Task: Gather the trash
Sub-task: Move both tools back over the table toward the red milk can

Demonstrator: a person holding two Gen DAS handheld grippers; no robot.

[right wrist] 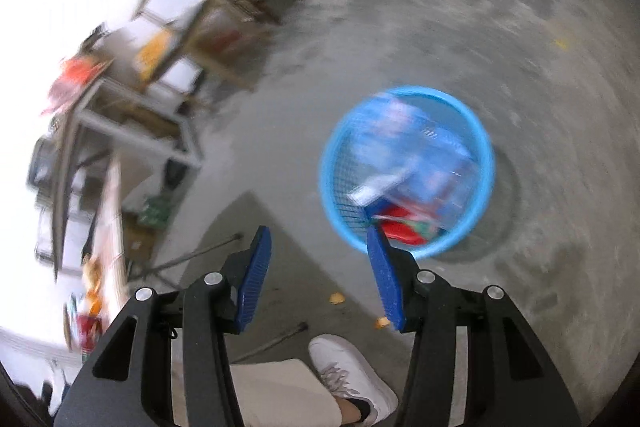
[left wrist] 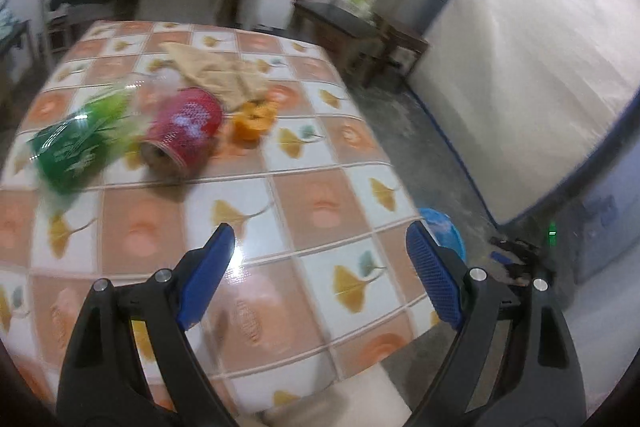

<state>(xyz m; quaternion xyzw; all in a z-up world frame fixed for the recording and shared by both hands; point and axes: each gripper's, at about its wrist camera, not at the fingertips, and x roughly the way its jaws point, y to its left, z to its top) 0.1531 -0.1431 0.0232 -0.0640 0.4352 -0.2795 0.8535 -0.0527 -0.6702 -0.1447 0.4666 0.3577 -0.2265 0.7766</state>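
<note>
The left gripper (left wrist: 320, 235) is hanging over the near part of a table (left wrist: 328, 187) covered in a tiled cloth with orange squares and yellow leaf prints. Its blue-padded jaws are standing wide apart, and nothing is lying between them; only the cloth is showing in the gap.

Trash is lying on the far left part of the table, well apart from the left gripper. A green wrapper (left wrist: 76, 147) is lying furthest left. A red can (left wrist: 184, 131) is lying on its side just beside it, its open end facing near. A small orange scrap (left wrist: 254, 121) is sitting just right of the can. A beige cloth (left wrist: 216, 71) is lying crumpled beyond these items.

A blue basket (right wrist: 408, 167) is standing on the grey concrete floor to the right of the table; its rim (left wrist: 444, 227) is showing just past the table's near right corner. Blue packaging and a red item are lying inside it, blurred.

The right gripper (right wrist: 318, 241) is pointing down at the floor, with the basket just beyond its right finger. Its jaws are standing about half open, and nothing is being held between them. A white shoe (right wrist: 352, 375) and a trouser leg of the person are showing below that gripper.
</note>
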